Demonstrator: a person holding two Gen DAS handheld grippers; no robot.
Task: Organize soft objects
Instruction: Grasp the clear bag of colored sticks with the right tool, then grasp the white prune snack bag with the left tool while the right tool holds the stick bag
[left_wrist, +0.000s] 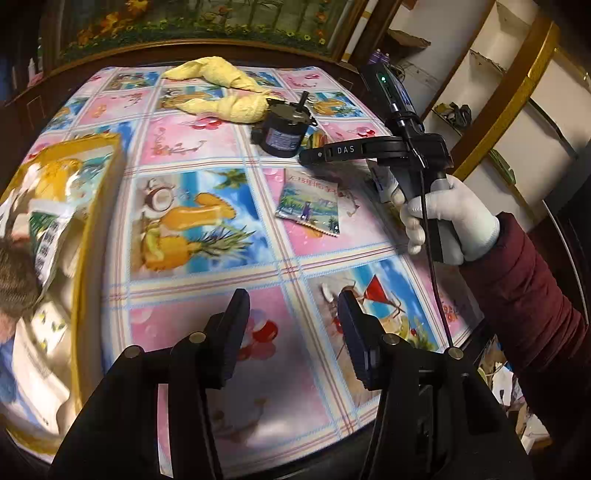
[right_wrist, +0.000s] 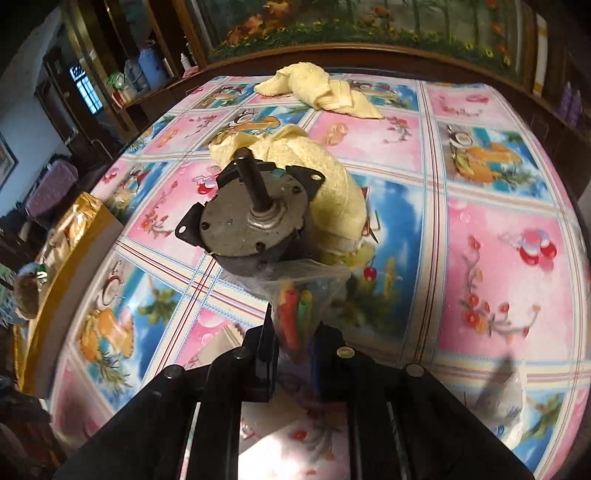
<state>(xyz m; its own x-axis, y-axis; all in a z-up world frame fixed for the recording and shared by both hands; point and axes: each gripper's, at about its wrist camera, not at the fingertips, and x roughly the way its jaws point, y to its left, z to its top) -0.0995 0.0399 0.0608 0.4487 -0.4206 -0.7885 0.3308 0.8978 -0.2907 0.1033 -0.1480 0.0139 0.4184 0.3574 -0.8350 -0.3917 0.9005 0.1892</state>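
My right gripper (right_wrist: 293, 326) is shut on a clear plastic bag of coloured pieces (right_wrist: 295, 310) that lies against a black motor (right_wrist: 251, 225). A yellow towel (right_wrist: 325, 184) is bunched behind the motor, and a second yellow towel (right_wrist: 321, 90) lies at the table's far edge. From the left wrist view, the right gripper (left_wrist: 314, 155) is held by a white-gloved hand (left_wrist: 450, 218) beside the motor (left_wrist: 282, 131). My left gripper (left_wrist: 293, 317) is open above the patterned tablecloth (left_wrist: 192, 147) with nothing between its fingers. A small printed packet (left_wrist: 308, 205) lies flat ahead of it.
A yellow-rimmed box (left_wrist: 92, 229) with packets and soft items inside stands at the table's left side, also in the right wrist view as the box (right_wrist: 74, 258). Shelves (left_wrist: 498, 92) stand to the right. A dark wooden frame (right_wrist: 369, 55) borders the far edge.
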